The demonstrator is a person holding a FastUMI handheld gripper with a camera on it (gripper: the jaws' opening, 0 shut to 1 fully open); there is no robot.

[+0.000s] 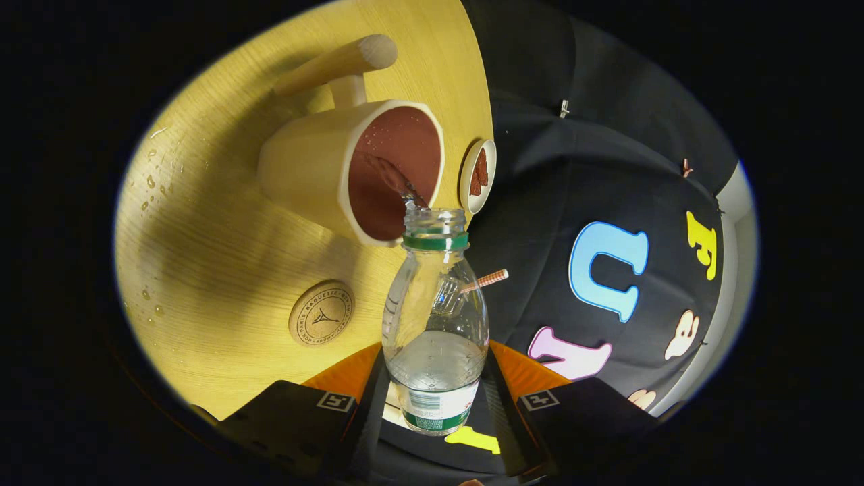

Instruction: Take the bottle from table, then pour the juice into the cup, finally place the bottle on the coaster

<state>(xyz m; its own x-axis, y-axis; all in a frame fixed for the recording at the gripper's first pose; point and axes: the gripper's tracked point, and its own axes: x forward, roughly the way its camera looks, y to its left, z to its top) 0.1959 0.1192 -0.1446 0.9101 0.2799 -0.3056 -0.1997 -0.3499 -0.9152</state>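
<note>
Gripper (435, 398) is clenched on the bottle (435, 324), both fingers pressing its lower body from either side, near the label band. The view is rolled, so the table (223, 270) appears tipped up.

Edges and room:
- The table edge runs just past the cup (351, 169) and behind the bottle neck; beyond it is the booth's black cloth wall (607, 169).
- The cup sits close to that edge, its mouth just ahead of the bottle mouth.
- A small white dish (477, 175) with something reddish-brown in it sits right at the table edge, just beside the cup rim.
- The round cork coaster (322, 312) lies on the table near the fingers, apart from the cup, with bare wood all around it.
- Open tabletop stretches away from the cup on the far side from the edge; a few droplets (156, 182) are scattered there.
- A striped straw-like stick (487, 279) shows by the bottle shoulder, against the cloth; cannot tell what it belongs to.

Bottle: clear plastic, cap off, green ring at the neck, white and green label low down. It is tilted toward the cup, and a thin clear stream runs from its mouth into the cup. A small amount of liquid is left in the lower part.

Cup: pale body, faceted rim, reddish-brown inside, with a thick wooden handle (337, 64) sticking out of its side.
</note>
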